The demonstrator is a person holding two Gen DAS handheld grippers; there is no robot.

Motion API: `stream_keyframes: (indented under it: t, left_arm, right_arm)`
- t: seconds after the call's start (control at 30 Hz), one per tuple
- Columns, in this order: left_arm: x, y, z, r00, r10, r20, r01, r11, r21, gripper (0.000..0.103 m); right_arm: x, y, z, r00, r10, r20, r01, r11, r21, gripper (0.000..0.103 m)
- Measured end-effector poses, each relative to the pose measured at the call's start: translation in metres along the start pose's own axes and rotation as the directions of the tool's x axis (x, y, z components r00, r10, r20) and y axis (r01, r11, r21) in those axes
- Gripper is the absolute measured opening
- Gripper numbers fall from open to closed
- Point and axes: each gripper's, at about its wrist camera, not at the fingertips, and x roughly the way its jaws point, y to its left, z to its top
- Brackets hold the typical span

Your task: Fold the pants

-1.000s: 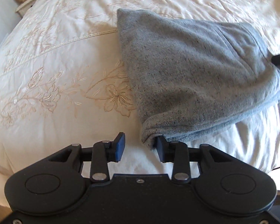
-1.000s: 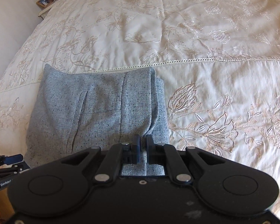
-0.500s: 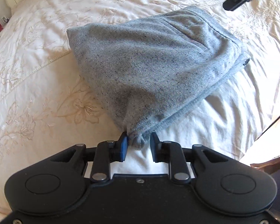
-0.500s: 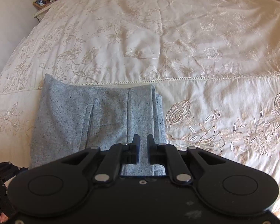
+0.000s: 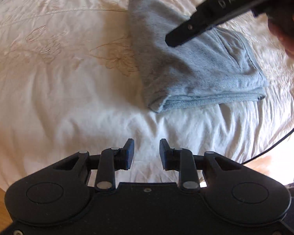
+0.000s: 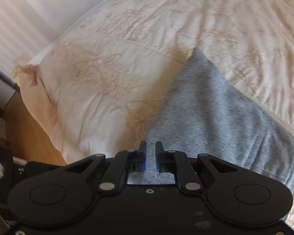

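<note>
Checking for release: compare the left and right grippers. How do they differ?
The left gripper has a wide gap and sits over bare bedspread, short of the folded pants. The right gripper shows a narrow gap and hangs directly over the pants. Its jaws have just been opening, as have the left's. Neither has cloth between its jaws.

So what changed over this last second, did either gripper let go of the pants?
Both did. The left gripper pinched the near corner of the pants half a second ago; now it is clear, backed off, jaws just reopened and empty. The right gripper released the waistband edge; its jaws have been opening, nothing between them, and it swung across above the cloth. The pants stayed folded on the bed.
</note>
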Motion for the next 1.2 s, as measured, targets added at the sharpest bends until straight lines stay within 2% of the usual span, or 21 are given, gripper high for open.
stream_keyframes:
  t: [0.07, 0.17, 0.23, 0.3, 0.4, 0.43, 0.5, 0.53, 0.6, 0.7, 0.77, 0.83, 0.9, 0.97, 1.03, 1.07, 1.13, 1.17, 1.2]
  left_arm:
    - [-0.008, 0.024, 0.004, 1.000, -0.016, 0.011, 0.018, 0.991, -0.133, 0.036]
    - [-0.020, 0.064, 0.011, 0.998, -0.053, 0.044, 0.065, 0.942, -0.329, 0.037]
    - [-0.026, 0.081, 0.017, 0.996, -0.051, 0.069, 0.074, 0.913, -0.400, 0.037]
    - [-0.030, 0.091, 0.026, 0.996, -0.035, 0.085, 0.067, 0.905, -0.419, 0.037]
    - [-0.030, 0.098, 0.046, 0.995, -0.013, 0.104, 0.053, 0.920, -0.389, 0.037]
    - [-0.028, 0.097, 0.054, 0.994, -0.014, 0.106, 0.053, 0.925, -0.376, 0.038]
    - [-0.022, 0.093, 0.069, 0.994, -0.022, 0.106, 0.058, 0.936, -0.348, 0.038]
    - [-0.019, 0.089, 0.076, 0.994, -0.028, 0.104, 0.061, 0.942, -0.330, 0.038]
    - [-0.016, 0.077, 0.092, 0.994, -0.033, 0.103, 0.060, 0.962, -0.267, 0.038]
    - [-0.013, 0.051, 0.113, 0.993, -0.056, 0.108, 0.072, 0.984, -0.160, 0.040]
    - [-0.009, 0.031, 0.126, 0.991, -0.071, 0.113, 0.082, 0.992, -0.101, 0.050]
    - [-0.002, 0.012, 0.136, 0.991, -0.072, 0.117, 0.079, 0.995, -0.058, 0.054]
    - [0.009, -0.006, 0.143, 0.992, -0.074, 0.104, 0.077, 0.997, -0.024, 0.054]
    - [0.026, -0.022, 0.145, 0.996, -0.053, 0.067, 0.052, 0.999, 0.011, 0.055]
    - [0.046, -0.028, 0.138, 1.000, 0.030, 0.006, -0.031, 0.998, 0.055, 0.055]
    - [0.056, -0.028, 0.133, 0.996, 0.080, -0.026, -0.078, 0.994, 0.071, 0.057]
    - [0.067, -0.020, 0.122, 0.993, 0.100, -0.066, -0.096, 0.993, 0.062, 0.060]
    - [0.067, -0.014, 0.118, 0.993, 0.094, -0.073, -0.092, 0.995, 0.040, 0.064]
    - [0.065, -0.010, 0.115, 0.992, 0.097, -0.076, -0.096, 0.995, 0.020, 0.067]
  right_arm:
    - [0.024, 0.021, 0.008, 0.998, 0.017, -0.053, -0.021, 0.997, -0.080, 0.012]
    - [0.055, 0.042, 0.013, 0.993, -0.013, -0.121, -0.007, 0.987, -0.160, 0.012]
    - [0.070, 0.050, 0.007, 0.985, -0.065, -0.158, 0.037, 0.983, -0.178, 0.012]
    - [0.083, 0.046, -0.006, 0.971, -0.052, -0.232, 0.028, 0.994, -0.104, 0.011]
    - [0.079, 0.045, -0.026, 0.970, -0.028, -0.240, 0.022, 0.999, -0.031, 0.010]
    - [0.073, 0.045, -0.031, 0.967, 0.012, -0.253, -0.013, 1.000, -0.001, 0.006]
    - [0.068, 0.046, -0.040, 0.939, 0.116, -0.324, -0.096, 0.992, 0.078, 0.002]
    - [0.062, 0.050, -0.046, 0.943, 0.107, -0.316, -0.090, 0.994, 0.070, 0.002]
    - [0.041, 0.055, -0.053, 0.975, 0.041, -0.218, -0.039, 0.999, 0.011, 0.003]
    - [0.006, 0.040, -0.054, 0.999, 0.017, -0.048, -0.012, 0.996, 0.092, 0.007]
    - [-0.016, 0.019, -0.053, 0.997, -0.033, 0.070, 0.018, 0.980, 0.197, 0.008]
    - [-0.033, -0.005, -0.052, 0.976, -0.145, 0.162, 0.092, 0.950, 0.300, 0.011]
    - [-0.038, -0.030, -0.055, 0.956, -0.239, 0.172, 0.159, 0.911, 0.380, 0.011]
    - [-0.034, -0.054, -0.059, 0.947, -0.285, 0.148, 0.197, 0.880, 0.432, 0.011]
    - [-0.025, -0.075, -0.065, 0.935, -0.338, 0.111, 0.252, 0.850, 0.463, 0.011]
    - [-0.022, -0.087, -0.071, 0.923, -0.375, 0.083, 0.294, 0.830, 0.475, 0.008]
    - [-0.022, -0.117, -0.086, 0.901, -0.433, 0.021, 0.360, 0.774, 0.521, 0.002]
    - [-0.025, -0.129, -0.095, 0.900, -0.436, 0.004, 0.360, 0.749, 0.556, 0.000]
    - [-0.029, -0.139, -0.103, 0.908, -0.419, 0.006, 0.334, 0.733, 0.593, 0.000]
